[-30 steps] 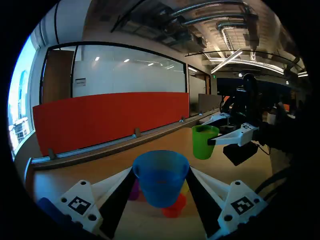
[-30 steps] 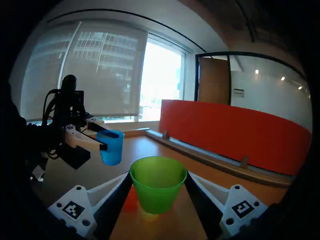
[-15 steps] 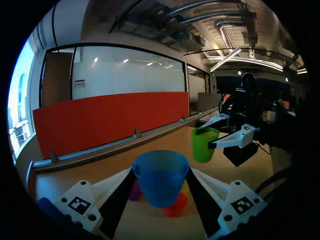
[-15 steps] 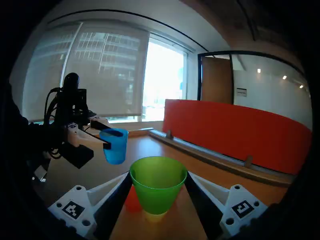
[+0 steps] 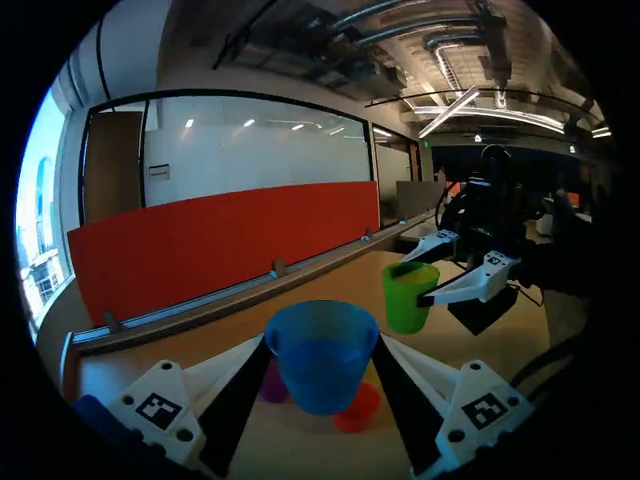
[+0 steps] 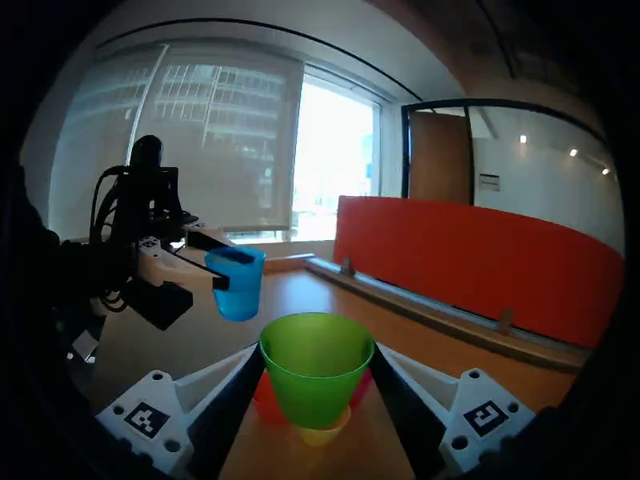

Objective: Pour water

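Broadest of all, a tan wooden surface (image 5: 336, 280) spanning both views, backed along the far edge by a long orange-red partition (image 5: 224, 232). Behind that, a glass wall (image 5: 256, 152) in the left gripper view; in the right gripper view, a bright window (image 6: 332, 168) beside a lowered blind (image 6: 216, 144). Next in size, the left gripper (image 5: 322, 344): white fingers with black inner faces and square markers, jaws closed on a blue cup (image 5: 322, 368) from both sides. Cup upright, translucent, darker in the lower part (water or not, cannot tell). Likewise the right gripper (image 6: 316, 356), jaws pressed on either side of a green cup (image 6: 316, 380), also upright, open mouth toward the camera. From the left gripper view, right gripper (image 5: 412, 282) and green cup (image 5: 408, 300) farther off to the right, over the surface, well apart from the blue cup. From the right gripper view, left gripper (image 6: 230, 268) and blue cup (image 6: 238, 292) up and to the left of the green cup, near it but not touching. Smallest, three little cups low on the surface under the held ones: a purple cup (image 5: 274, 388) peeking out left of the blue cup's base, a red cup (image 5: 358, 406) at lower right, and a sliver of a yellow cup (image 5: 370, 373) just above the red one.
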Available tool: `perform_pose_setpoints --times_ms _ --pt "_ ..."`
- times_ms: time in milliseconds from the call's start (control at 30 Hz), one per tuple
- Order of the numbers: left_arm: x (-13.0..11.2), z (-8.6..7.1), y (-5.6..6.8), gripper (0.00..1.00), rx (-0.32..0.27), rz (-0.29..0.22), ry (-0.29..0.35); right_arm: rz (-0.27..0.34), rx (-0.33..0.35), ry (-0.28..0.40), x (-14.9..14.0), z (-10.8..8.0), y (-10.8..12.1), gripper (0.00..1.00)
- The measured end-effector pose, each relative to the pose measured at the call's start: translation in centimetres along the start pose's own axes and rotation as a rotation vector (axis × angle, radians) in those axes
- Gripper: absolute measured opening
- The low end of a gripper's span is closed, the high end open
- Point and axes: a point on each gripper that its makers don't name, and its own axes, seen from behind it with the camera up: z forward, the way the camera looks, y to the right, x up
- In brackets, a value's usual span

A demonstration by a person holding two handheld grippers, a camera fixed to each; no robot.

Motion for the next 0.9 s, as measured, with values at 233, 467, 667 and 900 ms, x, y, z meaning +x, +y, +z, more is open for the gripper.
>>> perform_pose_setpoints --times_ms 233,467,667,900 --pt "0.7 -0.4 -0.3 0.85 0.008 0.024 0.0 0.002 0.019 -0.005 -0.2 0.4 -0.8 0.92" --pt "1.2 -0.5 -0.4 0.85 0.013 0.048 -0.004 0.003 0.037 -0.011 -0.5 0.7 -1.4 0.93" --pt "1.5 -0.5 -0.4 0.85 0.018 0.072 -0.007 0.002 0.055 -0.017 -0.9 1.1 -2.0 0.93" --pt "2.0 -0.4 -0.5 0.85 0.022 0.091 -0.005 0.0 0.078 -0.031 -1.5 1.6 -2.9 0.93"
